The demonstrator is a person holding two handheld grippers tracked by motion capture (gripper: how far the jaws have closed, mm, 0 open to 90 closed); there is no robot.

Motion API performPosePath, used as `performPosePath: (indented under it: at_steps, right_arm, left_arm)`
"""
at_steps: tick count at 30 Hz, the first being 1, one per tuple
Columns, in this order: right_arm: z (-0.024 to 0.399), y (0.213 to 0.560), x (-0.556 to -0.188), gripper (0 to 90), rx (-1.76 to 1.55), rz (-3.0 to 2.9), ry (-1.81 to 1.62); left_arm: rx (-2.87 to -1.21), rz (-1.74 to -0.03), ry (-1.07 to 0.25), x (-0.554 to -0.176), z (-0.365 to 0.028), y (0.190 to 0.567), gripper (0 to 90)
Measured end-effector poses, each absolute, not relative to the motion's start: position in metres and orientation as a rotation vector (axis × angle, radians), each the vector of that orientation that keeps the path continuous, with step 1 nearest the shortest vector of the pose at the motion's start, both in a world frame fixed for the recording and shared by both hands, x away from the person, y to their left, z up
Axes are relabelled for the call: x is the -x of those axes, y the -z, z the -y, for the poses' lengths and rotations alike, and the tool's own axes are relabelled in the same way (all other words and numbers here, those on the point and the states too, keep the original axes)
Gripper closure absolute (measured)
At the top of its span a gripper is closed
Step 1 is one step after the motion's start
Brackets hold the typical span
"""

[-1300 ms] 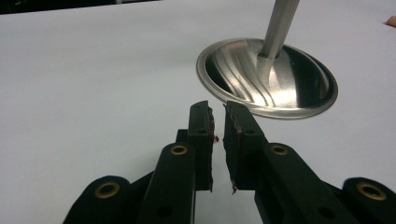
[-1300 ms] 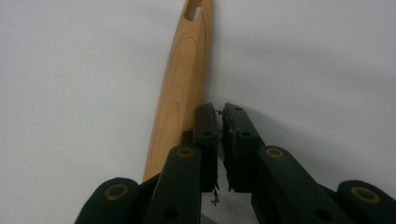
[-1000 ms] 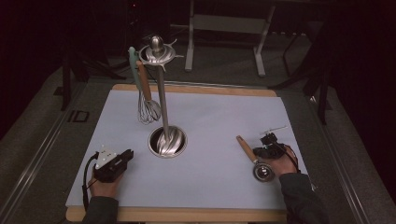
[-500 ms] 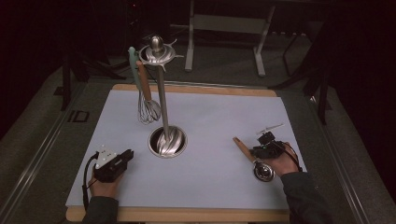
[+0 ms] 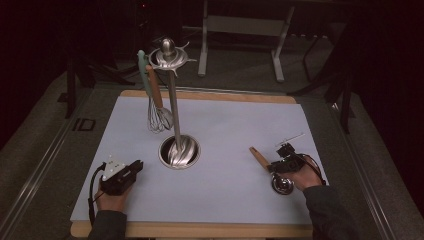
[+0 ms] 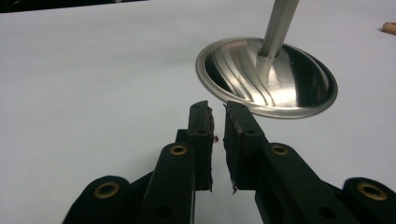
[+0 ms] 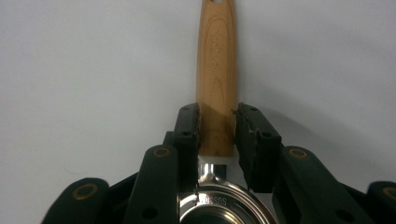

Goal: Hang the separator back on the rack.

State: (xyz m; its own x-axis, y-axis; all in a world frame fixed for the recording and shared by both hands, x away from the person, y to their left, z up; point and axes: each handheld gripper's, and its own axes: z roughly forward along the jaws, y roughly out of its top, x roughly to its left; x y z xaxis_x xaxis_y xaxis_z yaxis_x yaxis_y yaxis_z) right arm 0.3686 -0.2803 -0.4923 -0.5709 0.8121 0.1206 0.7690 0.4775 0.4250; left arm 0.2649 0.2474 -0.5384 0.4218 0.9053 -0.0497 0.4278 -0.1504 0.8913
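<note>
1. Wood-handled steel scoop (image 5: pixel 260 158) in the high view lies flat near the table's right edge, toward the near right corner. Its long axis runs slantwise, with the handle pointing up-left to the stand's base (image 5: pixel 179 151) and the bowl toward the person. The right gripper (image 5: pixel 273 166) sits over it and is by far the nearer one. The left gripper (image 5: pixel 137 165) rests well apart, near the near left corner.
2. Left gripper view: the left gripper (image 6: pixel 218 109) has its jaws almost together with a thin slit between and nothing in it. They point at the stand's base (image 6: pixel 266 77), and the scoop's handle tip (image 6: pixel 389 27) shows far off.
3. Right gripper view: the right gripper (image 7: pixel 217 114) straddles the scoop's handle (image 7: pixel 215 79) just above the bowl. Its jaws have just been opening and now flank the handle loosely, so I judge it let go. The handle runs straight ahead, in line with the jaws
</note>
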Motion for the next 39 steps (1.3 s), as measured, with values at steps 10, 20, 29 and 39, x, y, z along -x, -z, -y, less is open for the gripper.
performPosePath:
  at_steps: [10,20,29,39]
  right_arm:
    - [0.281,0.503,-0.372,67.7,-1.49,-2.652,-0.668]
    - [0.275,0.499,-0.37,69.6,-1.467,-2.681,-0.662]
    - [0.268,0.5,-0.374,68.3,-1.48,-2.712,-0.563]
    - [0.265,0.497,-0.374,69.8,-1.499,-2.731,-0.55]
  left_arm:
    - [-1.757,-1.157,-0.651,-0.265,-0.247,0.538,80.8]
    - [-1.758,-1.157,-0.651,-0.265,-0.247,0.538,80.6]
    - [-1.758,-1.158,-0.653,-0.265,-0.247,0.538,80.6]
    - [-1.758,-1.159,-0.653,-0.265,-0.247,0.538,80.6]
